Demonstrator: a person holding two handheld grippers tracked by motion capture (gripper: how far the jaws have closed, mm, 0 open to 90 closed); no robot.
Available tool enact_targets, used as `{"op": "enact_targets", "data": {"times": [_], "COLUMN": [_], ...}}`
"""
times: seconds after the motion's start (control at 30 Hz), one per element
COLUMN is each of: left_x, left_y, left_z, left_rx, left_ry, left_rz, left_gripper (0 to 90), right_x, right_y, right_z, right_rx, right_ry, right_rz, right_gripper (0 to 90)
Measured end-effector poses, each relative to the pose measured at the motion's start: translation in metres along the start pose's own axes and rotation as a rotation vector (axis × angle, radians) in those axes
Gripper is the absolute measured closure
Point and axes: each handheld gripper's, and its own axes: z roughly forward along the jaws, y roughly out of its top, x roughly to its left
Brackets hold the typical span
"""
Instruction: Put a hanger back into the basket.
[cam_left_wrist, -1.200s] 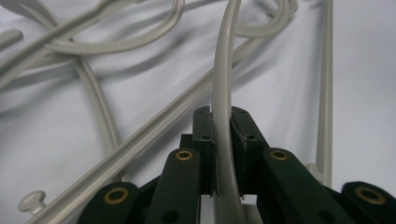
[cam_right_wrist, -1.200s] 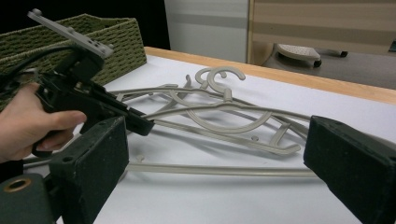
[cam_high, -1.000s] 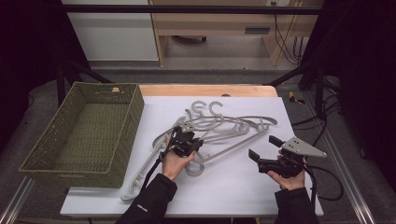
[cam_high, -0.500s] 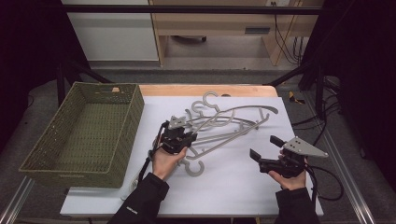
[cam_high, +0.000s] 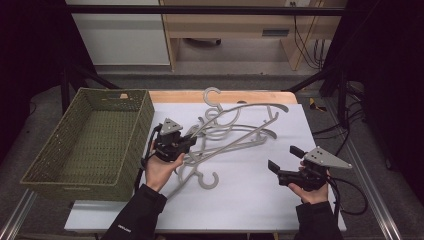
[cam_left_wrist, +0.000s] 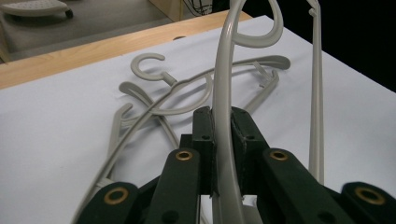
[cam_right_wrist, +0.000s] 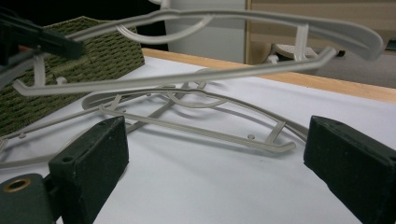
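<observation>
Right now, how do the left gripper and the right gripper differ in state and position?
The left gripper is shut on a grey hanger, while the right gripper is open and holds nothing. The left gripper is beside the green basket, at the hanger pile; the right gripper is apart from the pile, over bare white table. The left one lifts its hanger above the others; the right one touches no hanger. Both are black, hand-held, and carry a grey three-cornered plate.

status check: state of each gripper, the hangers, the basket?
left gripper: shut on a hanger's arm.
right gripper: open, holding nothing.
held hanger: lifted off the table.
other hangers: lying tangled on the white sheet.
basket: upright, nothing visible inside.
</observation>
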Motion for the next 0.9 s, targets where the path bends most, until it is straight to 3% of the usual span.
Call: {"op": "enact_targets", "data": {"times": [0.43, 0.7, 0.9], "left_x": [0.021, 0.044, 0.058], "left_y": [0.013, 0.016, 0.015], "left_z": [-0.043, -0.074, -0.09], "left_rx": [-0.037, -0.077, -0.078], "left_ry": [0.065, 0.106, 0.14], "left_rz": [0.029, 0.025, 0.029], "left_gripper": [81.4, 81.4, 81.4], "right_x": [0.0, 0.0, -0.001], "right_y": [-0.001, -0.001, -0.002], "right_z": [0.001, 0.002, 0.002], "right_rx": [0.003, 0.008, 0.009], "right_ry": [-0.003, -0.004, -0.005], "right_rz": [0.004, 0.004, 0.005], "right_gripper": [6.7, 6.7, 6.7]}}
